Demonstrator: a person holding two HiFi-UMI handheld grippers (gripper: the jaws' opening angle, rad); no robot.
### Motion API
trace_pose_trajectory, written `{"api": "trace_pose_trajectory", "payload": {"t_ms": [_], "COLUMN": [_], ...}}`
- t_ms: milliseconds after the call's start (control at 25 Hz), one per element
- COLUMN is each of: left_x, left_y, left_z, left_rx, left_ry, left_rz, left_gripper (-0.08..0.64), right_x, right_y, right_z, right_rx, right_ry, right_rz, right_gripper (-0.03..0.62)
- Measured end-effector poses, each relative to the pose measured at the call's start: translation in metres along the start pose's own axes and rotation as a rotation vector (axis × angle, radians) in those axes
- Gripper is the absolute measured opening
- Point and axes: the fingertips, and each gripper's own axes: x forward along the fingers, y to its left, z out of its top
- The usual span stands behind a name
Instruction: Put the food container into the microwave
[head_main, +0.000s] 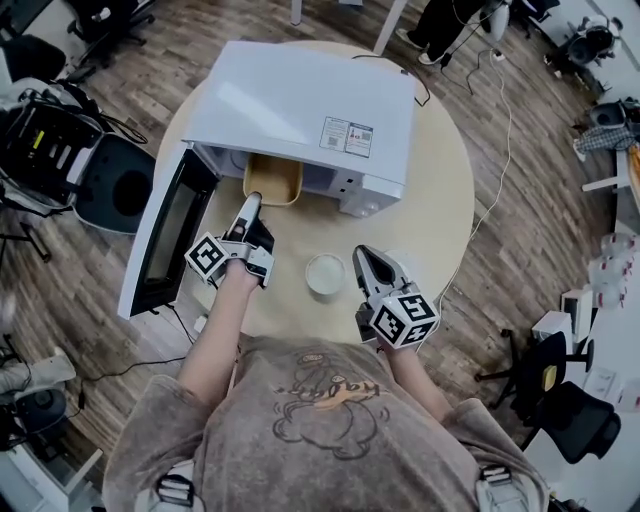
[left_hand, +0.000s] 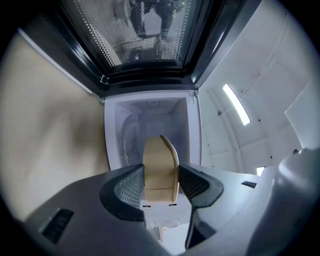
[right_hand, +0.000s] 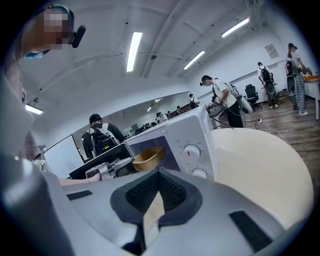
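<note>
My left gripper (left_hand: 161, 182) is clamped on the short end wall of the tan food container (left_hand: 160, 162), pads pressed to both faces of it. Seen from the head, that gripper (head_main: 247, 214) holds the container (head_main: 272, 180) in the mouth of the white microwave (head_main: 300, 110), its far part inside the cavity and its near end out over the sill. From the left gripper, the cavity (left_hand: 150, 117) stands open straight ahead of the container, with room on either side between its walls. The microwave door (head_main: 165, 235) is swung wide on my left, just beside my forearm, its meshed window (left_hand: 145, 40) close above the jaws in the left gripper view. My right gripper (right_hand: 159, 175) is closed with nothing between the pads; it hangs over the near edge of the round table (head_main: 440, 200), well apart from the opening (head_main: 376, 270). Between my two grippers a round white piece (head_main: 325, 273), a lid or a dish, lies on the table, clear of the container's way in. A cable (head_main: 500, 150) runs off behind the microwave to the floor.
</note>
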Motion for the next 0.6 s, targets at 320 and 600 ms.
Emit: {"api": "trace_pose_trajectory", "payload": {"t_ms": [320, 600], "left_x": [0.036, 0.06], "left_y": [0.018, 0.029], "left_z": [0.012, 0.022], "left_rx": [-0.024, -0.019], "left_ry": [0.012, 0.021], "left_rz": [0.018, 0.02], "left_gripper": [0.23, 0.23], "right_x": [0.008, 0.009], "right_y": [-0.004, -0.005], "right_z": [0.0, -0.005], "right_rx": [0.005, 0.023], "right_ry": [0.008, 0.021], "right_rz": [-0.012, -0.028], "right_gripper": [0.0, 0.0]}}
